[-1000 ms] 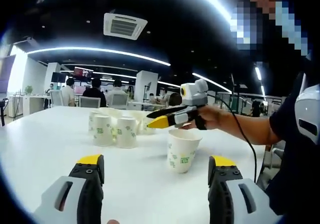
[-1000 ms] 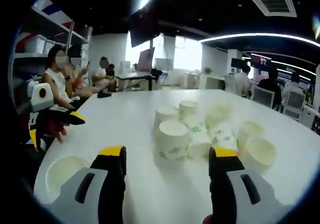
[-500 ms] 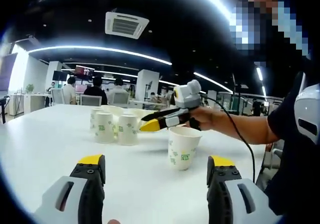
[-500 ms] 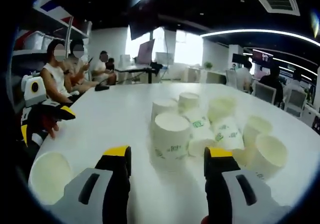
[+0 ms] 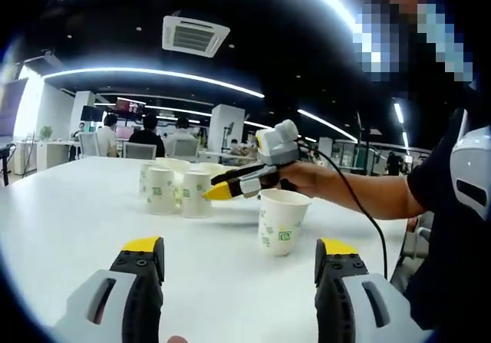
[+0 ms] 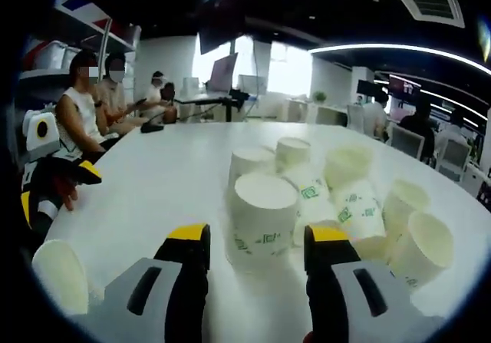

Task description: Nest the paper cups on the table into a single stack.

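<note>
On a wide white bench in an open office, where seated people are working at desks beyond its far edge, a cluster of paper cups is standing left of centre in the left gripper view, and a single upright cup is sitting apart, nearer the camera and to the right. The left gripper is hovering low over bare bench with its jaws spread wide and holding nothing. In the same view the right gripper, carried in a person's hand, is reaching in from the right with its yellow tips now just beside the cluster; a second ago they were hanging above the lone cup. In the right gripper view, more seated people are looking on at the far left, the lone cup is sliding out at the lower left, and the right gripper is closing on the nearest upside-down cup, jaws open on either side of it without touching. Behind that cup, other cups are crowding together, some upright, some tipped over, blocking the way to those at the back.
</note>
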### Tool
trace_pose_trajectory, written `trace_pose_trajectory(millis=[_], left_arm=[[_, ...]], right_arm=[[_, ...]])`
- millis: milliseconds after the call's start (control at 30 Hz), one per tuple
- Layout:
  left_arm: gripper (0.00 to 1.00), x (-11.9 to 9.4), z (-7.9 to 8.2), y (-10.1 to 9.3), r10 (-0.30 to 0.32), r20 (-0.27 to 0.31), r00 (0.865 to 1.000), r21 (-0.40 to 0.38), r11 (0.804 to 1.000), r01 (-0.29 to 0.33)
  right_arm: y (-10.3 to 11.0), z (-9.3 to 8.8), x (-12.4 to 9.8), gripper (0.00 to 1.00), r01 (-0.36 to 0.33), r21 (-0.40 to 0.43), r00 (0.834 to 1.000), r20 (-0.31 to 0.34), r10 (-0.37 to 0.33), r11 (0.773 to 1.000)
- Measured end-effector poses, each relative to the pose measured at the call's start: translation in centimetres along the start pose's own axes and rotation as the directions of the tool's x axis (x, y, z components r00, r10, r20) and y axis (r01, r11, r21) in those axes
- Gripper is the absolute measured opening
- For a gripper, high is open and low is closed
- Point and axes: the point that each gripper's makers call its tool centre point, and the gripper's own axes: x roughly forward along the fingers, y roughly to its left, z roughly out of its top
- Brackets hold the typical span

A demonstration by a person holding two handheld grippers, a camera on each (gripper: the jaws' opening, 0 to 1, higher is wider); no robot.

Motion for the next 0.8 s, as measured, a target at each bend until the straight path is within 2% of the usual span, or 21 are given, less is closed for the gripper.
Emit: trace_pose_trajectory(millis=[800], left_arm=[[0.82,0.46,-0.03,-0.13,-0.021,-0.013,1.000,-0.001,1.000,0.021]], right_arm=[[0.03,0.06,0.54,0.39,0.022,0.010,1.000,-0.010,-0.022,1.000]])
